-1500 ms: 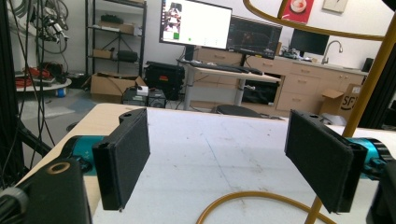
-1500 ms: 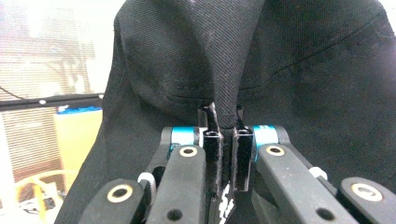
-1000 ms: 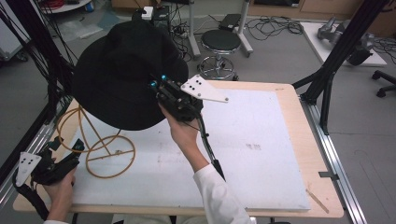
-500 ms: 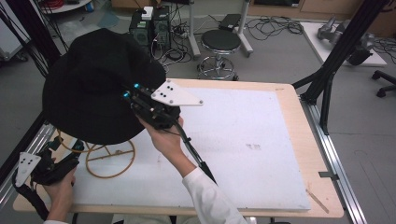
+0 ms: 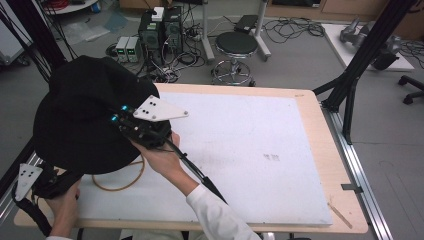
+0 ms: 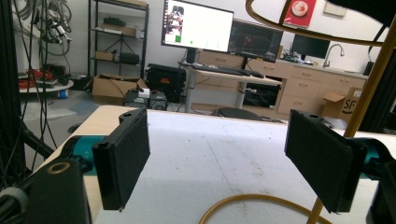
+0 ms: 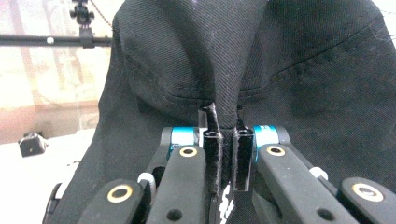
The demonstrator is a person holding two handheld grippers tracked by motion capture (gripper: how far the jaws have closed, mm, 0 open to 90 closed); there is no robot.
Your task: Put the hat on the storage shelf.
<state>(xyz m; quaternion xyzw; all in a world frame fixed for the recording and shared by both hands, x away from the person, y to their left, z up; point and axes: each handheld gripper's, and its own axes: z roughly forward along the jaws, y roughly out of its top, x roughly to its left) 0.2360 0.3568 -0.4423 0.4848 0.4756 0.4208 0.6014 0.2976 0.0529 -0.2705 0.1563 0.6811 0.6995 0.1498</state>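
1. As the right gripper (image 5: 134,129) hung over the table's (image 5: 280,125) left side, at about 9 o'clock on the white board, its jaws were pressed nearly together on a fold of a black hat (image 5: 75,115), seen close in the right gripper view as twill cloth (image 7: 299,70) pinched between the two black jaws.

2. Below the hat stood a gold wire stand (image 5: 120,182), its ring base lying on the board at roughly 8 o'clock; the hat covered the stand's upper part, and whether it rested on the stand or only hung over it could not be told.

3. At the table's 7 o'clock corner the left gripper (image 5: 42,181) sat low in the person's hand, its jaws spread wide and holding nothing; its own view showed the stand's upright rod (image 6: 369,98) just beside the right-hand jaw and the base ring (image 6: 252,201) curving between the jaws.

4. By the look of it the hat was light and soft: the cloth creased and puckered where it was pinched, and it would probably sag from a single hold.

5. A stitched seam (image 7: 322,60) near the brim seemed the firmest place to grip, while the thin wire stand looked easy to tip.
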